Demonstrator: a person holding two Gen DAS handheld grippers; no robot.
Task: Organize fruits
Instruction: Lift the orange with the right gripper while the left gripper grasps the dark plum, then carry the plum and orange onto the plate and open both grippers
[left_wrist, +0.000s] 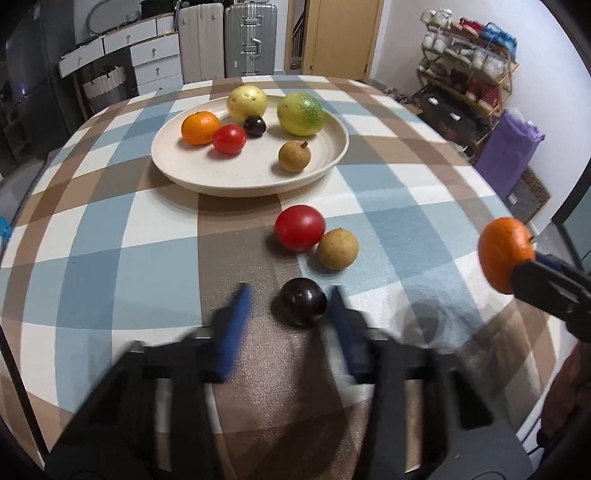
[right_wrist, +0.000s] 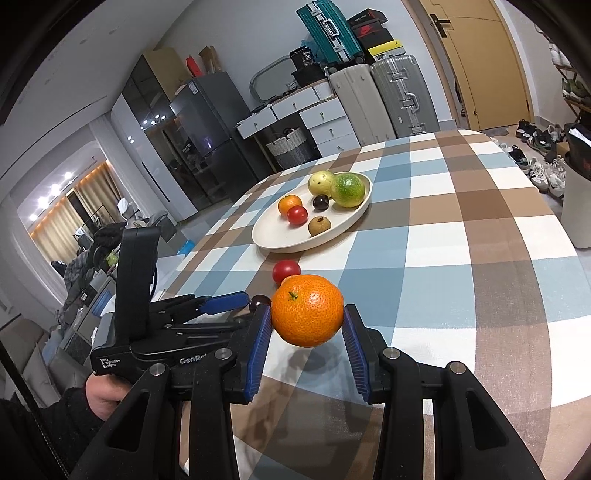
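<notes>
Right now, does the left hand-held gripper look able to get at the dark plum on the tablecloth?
Probably yes: the left hand-held gripper is open with the dark plum between its fingers, and the tomato sits beyond, not blocking.

We see our left gripper (left_wrist: 290, 304) spread open around a dark plum (left_wrist: 303, 302) on the desk (left_wrist: 110, 258). Just beyond the plum lie a tomato (left_wrist: 300, 227) and a longan (left_wrist: 337, 248), touching. Farther beyond stands the plate (left_wrist: 236, 173). Right of the plum, our right gripper (left_wrist: 517, 273) grips a mandarin (left_wrist: 505, 253) aloft.
</notes>
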